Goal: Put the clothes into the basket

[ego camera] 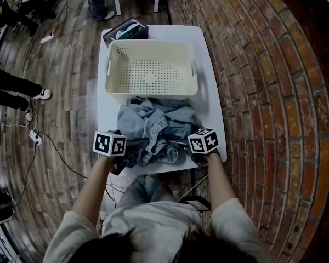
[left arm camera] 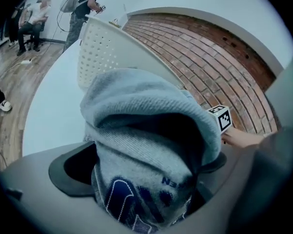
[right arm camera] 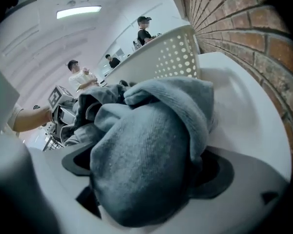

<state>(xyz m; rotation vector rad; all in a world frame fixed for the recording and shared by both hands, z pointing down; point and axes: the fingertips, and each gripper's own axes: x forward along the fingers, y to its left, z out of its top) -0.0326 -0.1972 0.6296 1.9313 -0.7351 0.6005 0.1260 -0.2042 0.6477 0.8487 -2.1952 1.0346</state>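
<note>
Clothes point(ego camera: 153, 127): grey-blue heap, centre of head view, on white table point(ego camera: 107, 114), up against near wall of basket point(ego camera: 153, 96). All of heap outside basket. Basket cream, perforated, upper centre of table. Dark box point(ego camera: 126, 32) just behind it, toward upper left. Brick wall point(ego camera: 263, 92) down right side of frame.

Left gripper point(left arm camera: 146, 167): sits at lower left edge of heap. Jaws spread wide; grey knit fabric with dark blue print bunched between them, no visible squeeze from pads.

Right gripper point(right arm camera: 151, 168): sits at lower right edge of heap. Jaws likewise apart; thick grey fold fills the gap and bulges over it.
</note>
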